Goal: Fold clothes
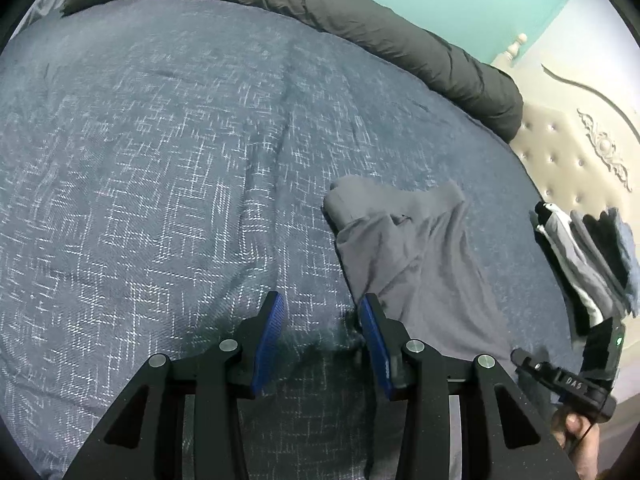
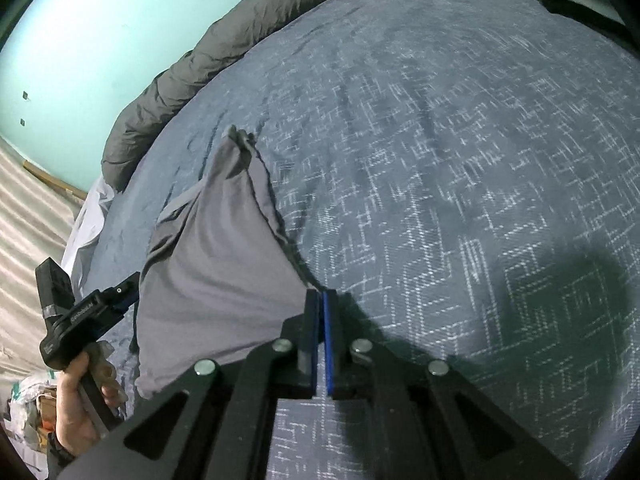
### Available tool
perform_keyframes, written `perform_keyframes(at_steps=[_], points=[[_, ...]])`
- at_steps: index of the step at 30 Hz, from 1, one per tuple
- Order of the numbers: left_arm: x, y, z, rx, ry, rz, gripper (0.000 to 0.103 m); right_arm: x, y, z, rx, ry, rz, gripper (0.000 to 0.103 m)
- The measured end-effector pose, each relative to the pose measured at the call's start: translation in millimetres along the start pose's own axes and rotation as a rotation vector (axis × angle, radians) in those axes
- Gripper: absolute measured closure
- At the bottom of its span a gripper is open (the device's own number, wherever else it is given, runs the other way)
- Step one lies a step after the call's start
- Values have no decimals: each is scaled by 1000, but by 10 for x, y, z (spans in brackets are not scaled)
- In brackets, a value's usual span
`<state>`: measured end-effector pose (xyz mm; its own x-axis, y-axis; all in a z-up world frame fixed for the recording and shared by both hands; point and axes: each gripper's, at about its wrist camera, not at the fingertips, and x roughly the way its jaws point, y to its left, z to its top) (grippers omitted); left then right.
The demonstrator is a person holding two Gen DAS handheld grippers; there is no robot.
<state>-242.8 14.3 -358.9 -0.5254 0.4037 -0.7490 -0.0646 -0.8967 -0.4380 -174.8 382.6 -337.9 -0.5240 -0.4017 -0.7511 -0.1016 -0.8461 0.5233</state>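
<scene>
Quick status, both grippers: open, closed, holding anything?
Left gripper: open, fingers apart over the bedspread, holding nothing; the grey garment lies beside its right finger.
Right gripper: closed, pinching the grey garment's edge.

From my left camera, the garment [image 1: 416, 248] lay on the bedspread [image 1: 160, 160], ahead and to the right of my left gripper [image 1: 322, 314], whose right finger sat just beside the cloth's near edge. The stack of folded clothes [image 1: 588, 256] sat further right, near the headboard [image 1: 568, 160]. The rolled duvet [image 1: 320, 4] ran along the bed's far side. From my right camera, the garment's corner sat between my right gripper [image 2: 320, 336] fingers.
</scene>
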Motion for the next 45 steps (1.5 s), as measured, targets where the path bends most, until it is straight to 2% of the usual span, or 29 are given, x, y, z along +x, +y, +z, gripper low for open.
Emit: perform_keyframes(at_steps=[8,15,19,21,23,24,28,31,32,34,36,45], points=[[56,95,105,-35,-5,-22,59,-14,-8,-50,-14,-1,-26,101],[254,136,251,-91,36,-118,59,-68,-90,-17,38,-6,14,100],[317,172,327,-125,42,-157,59,-224,-19,120,1,-43,0,99],[354,201,381,-150,48,-178,59,-240,33,228,-18,-51,19,96],[381,165,446,-132,44,-172,59,-184,153,396,-68,-42,14,75],[394,147,478,-122,42,-169,60,-133,242,500,-102,-34,23,71],[571,160,583,-144,81,-203,60,145,582,928,-216,1,59,68],[622,154,592,-143,91,-219,61,380,726,1175,-254,37,78,60],[634,144,608,-137,92,-219,63,480,768,1256,-257,54,89,60],[663,120,641,-122,96,-219,81,681,840,1382,-268,92,89,60],[668,102,666,-101,102,-215,88,797,875,1437,-287,115,72,60],[692,48,900,-54,103,-200,90,1072,944,1506,-349,147,6,60]])
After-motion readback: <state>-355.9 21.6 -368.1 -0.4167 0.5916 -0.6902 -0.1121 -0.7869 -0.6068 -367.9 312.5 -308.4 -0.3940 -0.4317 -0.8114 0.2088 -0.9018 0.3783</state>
